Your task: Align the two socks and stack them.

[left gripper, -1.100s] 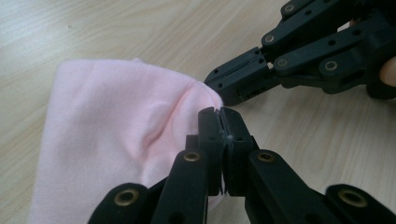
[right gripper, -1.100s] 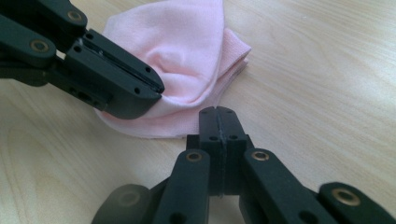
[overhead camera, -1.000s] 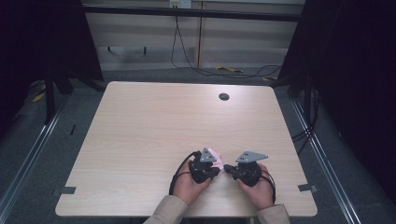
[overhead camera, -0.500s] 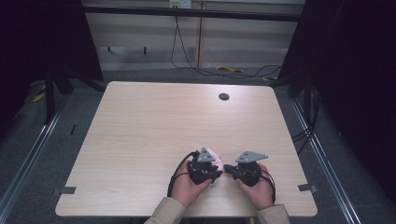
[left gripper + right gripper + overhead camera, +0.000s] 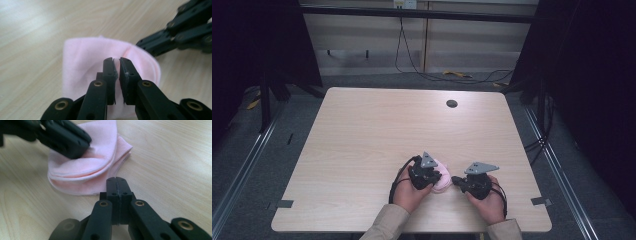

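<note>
my left gripper's fingers have just been closing and stand nearly together with a thin gap, over the folded pink cloth; i can't tell whether they pinch any fabric. my right gripper is clenched on nothing, its tips just beside the cloth's near edge, apart from it. the cloth lies on the table near my edge, between the two grippers. i judge it light, soft and limp, layers likely to slide and unfold. i'd take hold at the folded edge, pinching all layers together.
</note>
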`<state>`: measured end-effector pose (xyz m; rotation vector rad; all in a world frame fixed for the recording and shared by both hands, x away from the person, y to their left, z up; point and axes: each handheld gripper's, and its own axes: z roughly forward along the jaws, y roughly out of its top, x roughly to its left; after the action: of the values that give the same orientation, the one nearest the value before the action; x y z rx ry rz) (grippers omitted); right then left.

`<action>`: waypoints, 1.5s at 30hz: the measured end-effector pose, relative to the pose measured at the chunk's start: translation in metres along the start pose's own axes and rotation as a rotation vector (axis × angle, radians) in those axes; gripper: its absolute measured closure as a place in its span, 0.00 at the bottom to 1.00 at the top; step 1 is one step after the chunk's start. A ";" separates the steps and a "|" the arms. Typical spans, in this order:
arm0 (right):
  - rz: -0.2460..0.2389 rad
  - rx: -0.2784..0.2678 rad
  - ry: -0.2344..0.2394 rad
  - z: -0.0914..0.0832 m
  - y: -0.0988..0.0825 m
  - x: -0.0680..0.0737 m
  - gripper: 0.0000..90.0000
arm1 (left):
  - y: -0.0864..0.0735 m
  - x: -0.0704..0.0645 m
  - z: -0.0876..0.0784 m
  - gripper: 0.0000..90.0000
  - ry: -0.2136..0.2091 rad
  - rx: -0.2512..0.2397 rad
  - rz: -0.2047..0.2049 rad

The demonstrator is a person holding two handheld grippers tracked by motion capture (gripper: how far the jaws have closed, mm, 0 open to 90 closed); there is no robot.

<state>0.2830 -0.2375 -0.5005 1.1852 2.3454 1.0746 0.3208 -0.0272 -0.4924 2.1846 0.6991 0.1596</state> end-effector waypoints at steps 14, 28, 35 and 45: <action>-0.004 0.000 0.000 0.000 0.000 0.000 1.00 | -0.005 -0.013 0.003 0.60 -0.030 -0.002 0.082; -0.005 0.002 -0.022 -0.002 0.001 0.000 0.90 | 0.021 0.014 -0.033 0.33 0.006 -0.113 0.006; 0.048 -0.090 -0.025 -0.018 0.005 0.000 0.69 | 0.009 0.043 -0.039 0.35 0.078 -0.073 -0.041; 0.026 -0.090 0.033 -0.010 0.012 0.015 0.59 | -0.009 0.045 -0.024 0.48 0.043 0.020 -0.079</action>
<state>0.2747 -0.2258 -0.4842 1.1775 2.2863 1.2040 0.3464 0.0174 -0.4882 2.1736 0.8136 0.1598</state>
